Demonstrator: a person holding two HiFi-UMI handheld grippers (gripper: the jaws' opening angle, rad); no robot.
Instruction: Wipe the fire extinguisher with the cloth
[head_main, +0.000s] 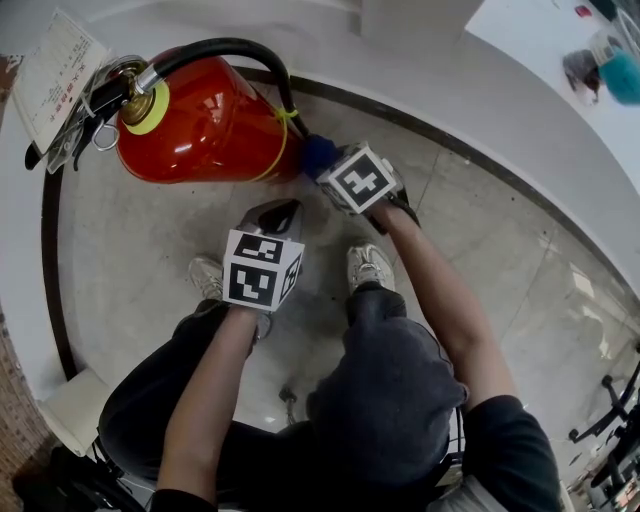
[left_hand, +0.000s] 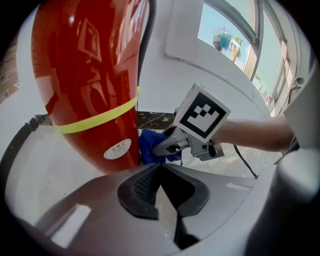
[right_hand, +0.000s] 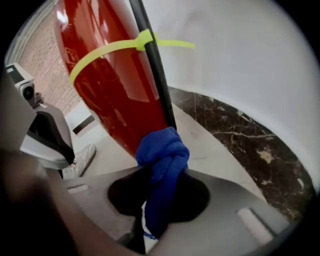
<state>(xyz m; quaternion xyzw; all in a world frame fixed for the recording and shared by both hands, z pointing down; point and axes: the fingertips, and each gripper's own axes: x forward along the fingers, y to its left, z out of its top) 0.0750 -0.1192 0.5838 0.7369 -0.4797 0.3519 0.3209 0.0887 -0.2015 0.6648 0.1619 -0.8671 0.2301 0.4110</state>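
One red fire extinguisher stands on the floor; the right gripper, clamped on one blue cloth, holds it against its base, the left gripper closed, empty, alongside

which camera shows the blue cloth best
The right gripper view: the cloth fills the centre, bunched and clamped in the right gripper, at the foot of the fire extinguisher. The head view shows only a small blue patch beside that gripper; the left gripper view shows a blue bit partly hidden by it.
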